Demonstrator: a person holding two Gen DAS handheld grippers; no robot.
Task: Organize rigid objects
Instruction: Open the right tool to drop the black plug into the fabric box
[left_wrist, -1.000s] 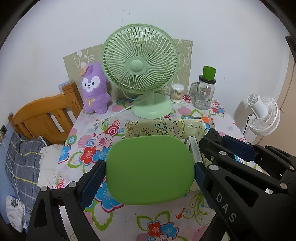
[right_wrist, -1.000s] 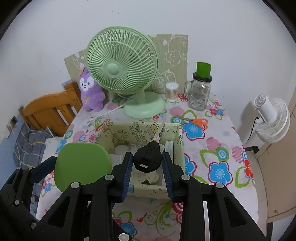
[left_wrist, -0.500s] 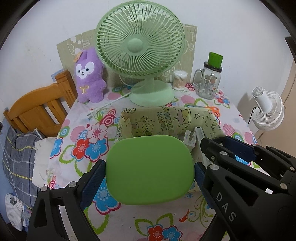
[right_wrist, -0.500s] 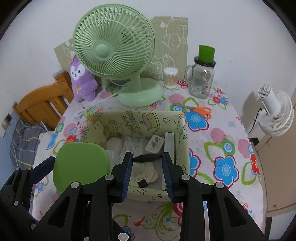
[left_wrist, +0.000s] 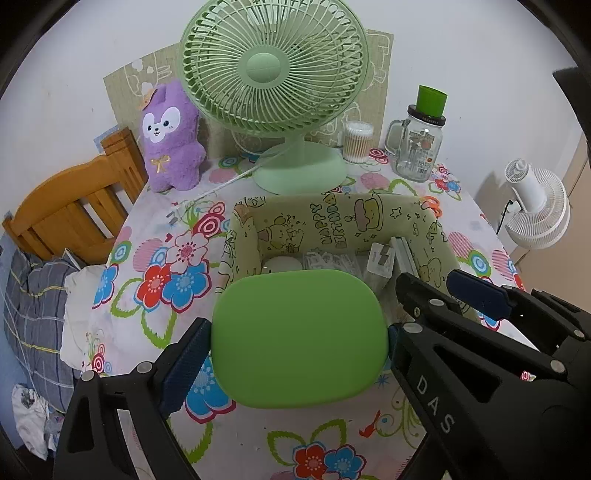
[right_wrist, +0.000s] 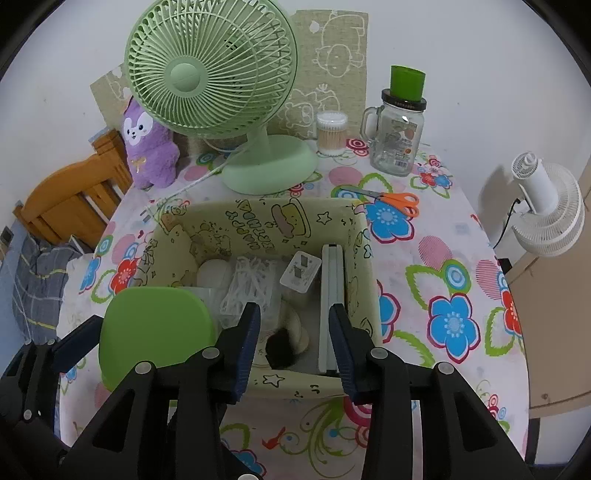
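My left gripper (left_wrist: 299, 341) is shut on a flat green lid (left_wrist: 299, 334) and holds it just in front of the cartoon-print storage box (left_wrist: 332, 218); the lid also shows in the right wrist view (right_wrist: 155, 328) at the box's left front corner. My right gripper (right_wrist: 293, 339) is open and empty above the front of the box (right_wrist: 258, 221). Below it inside lies a black round object (right_wrist: 279, 345), with a white charger (right_wrist: 301, 271), a white tangle of plastic (right_wrist: 245, 280) and a long grey case (right_wrist: 330, 295).
A green desk fan (right_wrist: 221, 85), purple plush (right_wrist: 147, 147), cotton swab jar (right_wrist: 331, 133) and glass mug jar (right_wrist: 399, 136) stand behind the box. Orange scissors (right_wrist: 391, 201) lie at its back right. A wooden bed frame (left_wrist: 70, 210) is left; a white fan (right_wrist: 546, 218) right.
My right gripper has opened and let the black object drop into the box. Both grippers have moved forward towards the box. The left still holds the green lid.
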